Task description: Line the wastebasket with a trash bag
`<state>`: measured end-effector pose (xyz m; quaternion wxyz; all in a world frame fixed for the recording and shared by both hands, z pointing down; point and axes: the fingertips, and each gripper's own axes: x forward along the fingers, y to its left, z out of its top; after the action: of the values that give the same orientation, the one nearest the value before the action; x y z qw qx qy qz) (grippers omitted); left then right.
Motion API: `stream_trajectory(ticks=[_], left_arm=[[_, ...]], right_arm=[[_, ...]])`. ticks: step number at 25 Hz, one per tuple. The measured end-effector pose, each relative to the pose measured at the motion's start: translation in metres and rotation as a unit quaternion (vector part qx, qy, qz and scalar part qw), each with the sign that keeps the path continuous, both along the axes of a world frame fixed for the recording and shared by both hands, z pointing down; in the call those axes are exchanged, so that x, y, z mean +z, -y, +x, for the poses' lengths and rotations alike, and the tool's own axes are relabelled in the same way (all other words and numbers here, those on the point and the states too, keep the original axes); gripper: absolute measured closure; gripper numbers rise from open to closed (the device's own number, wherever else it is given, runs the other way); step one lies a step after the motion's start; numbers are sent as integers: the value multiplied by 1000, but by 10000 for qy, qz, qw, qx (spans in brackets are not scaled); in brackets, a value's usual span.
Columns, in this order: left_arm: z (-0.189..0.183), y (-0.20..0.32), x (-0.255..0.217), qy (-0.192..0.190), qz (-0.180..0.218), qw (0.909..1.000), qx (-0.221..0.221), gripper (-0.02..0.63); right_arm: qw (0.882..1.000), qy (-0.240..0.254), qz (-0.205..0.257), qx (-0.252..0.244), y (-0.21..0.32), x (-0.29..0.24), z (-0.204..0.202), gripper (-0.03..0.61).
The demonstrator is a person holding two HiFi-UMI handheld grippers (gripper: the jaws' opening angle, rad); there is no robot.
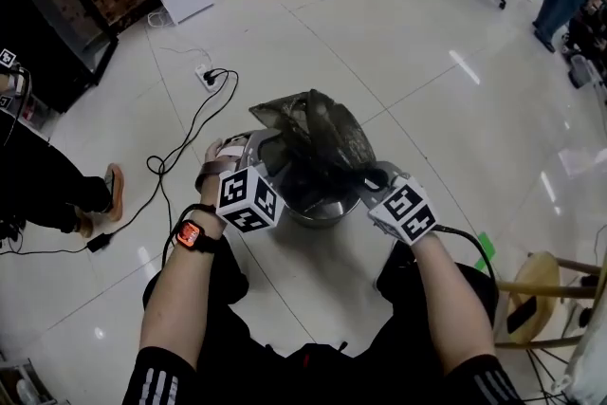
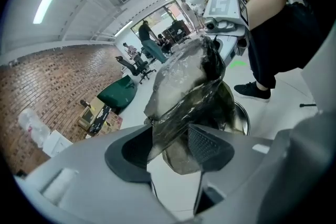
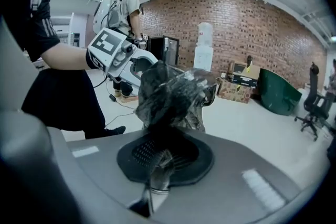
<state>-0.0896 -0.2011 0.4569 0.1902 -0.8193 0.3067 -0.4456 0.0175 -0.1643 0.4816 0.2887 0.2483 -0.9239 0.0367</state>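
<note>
the left gripper (image 2: 169, 140) has its jaws apart, and a loose edge of the trash bag (image 1: 318, 136) runs between them without being pinched. the right gripper (image 3: 157, 161) is closed tight on a gathered fold of the same bag, with the dark film bunched at its pads. both grippers sit low, one on each side of the wastebasket (image 1: 324, 215). it is a round, shiny metal bin standing on open tiled floor (image 1: 398, 43), well away from the floor's edges. the bag is dark and half see-through. it billows in a crumpled heap above the bin's mouth, mostly outside it and not yet spread over the rim.

the step in hand looks like opening the bag's mouth and seating it. to do it well, the left gripper should probably close on a single layer of the hem opposite the right gripper's hold, not on a bunch. then both can draw apart gently until the mouth is wider than the rim, sink so the bag's body drops inside, and fold the hem outward over the rim. the film looks thin, so a slow pull is safer. the bin may be light and could slide.
</note>
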Motion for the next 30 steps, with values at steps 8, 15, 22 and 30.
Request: stream_trajectory(ticks=[8, 15, 22, 30], left_arm=[[13, -6, 48, 309, -492, 9983, 99, 387], [42, -2, 57, 253, -596, 9976, 254, 387], [64, -11, 92, 578, -1038, 9919, 458, 388], [54, -37, 134, 1030, -1755, 9772, 601, 535]], right_arm=[[9927, -768, -918, -140, -18, 58, 14, 571], [9927, -840, -845, 201, -9, 57, 37, 571], [9872, -580, -1478, 140, -24, 82, 31, 568], [9752, -433, -2171, 73, -32, 90, 32, 430]])
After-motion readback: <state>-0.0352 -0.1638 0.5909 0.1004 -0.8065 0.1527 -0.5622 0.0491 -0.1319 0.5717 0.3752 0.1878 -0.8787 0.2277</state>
